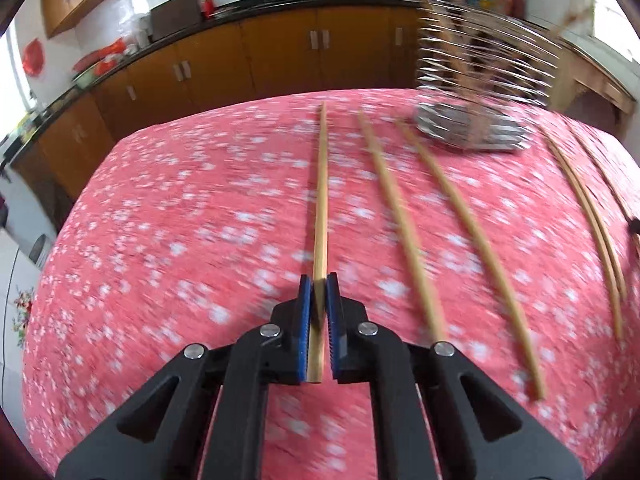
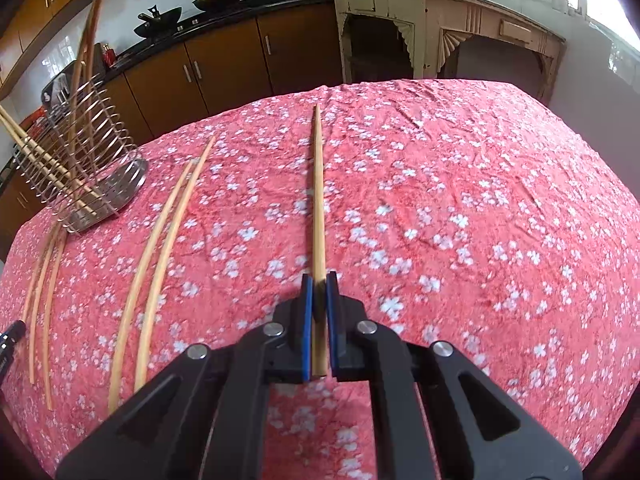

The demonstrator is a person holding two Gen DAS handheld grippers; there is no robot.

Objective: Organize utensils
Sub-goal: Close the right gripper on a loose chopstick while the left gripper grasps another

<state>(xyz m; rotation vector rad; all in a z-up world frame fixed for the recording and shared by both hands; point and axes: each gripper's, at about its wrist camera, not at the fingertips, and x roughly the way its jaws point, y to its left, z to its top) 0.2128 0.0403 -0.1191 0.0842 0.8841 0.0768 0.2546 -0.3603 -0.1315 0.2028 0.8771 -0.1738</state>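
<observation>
Left gripper (image 1: 318, 286) had its jaws clenched on one chopstick (image 1: 321, 200) at lower centre; right gripper (image 2: 319, 284) pinched another chopstick (image 2: 318, 200) likewise; loose chopsticks (image 2: 160, 256) lay on the pink floral worktop (image 2: 480, 220) by the wire holder (image 2: 90, 168), upper left.

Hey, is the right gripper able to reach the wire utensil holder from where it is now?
Probably yes. The right gripper is already shut on a chopstick, and the wire utensil holder stands to its left with only loose chopsticks lying flat on the tablecloth between.
</observation>
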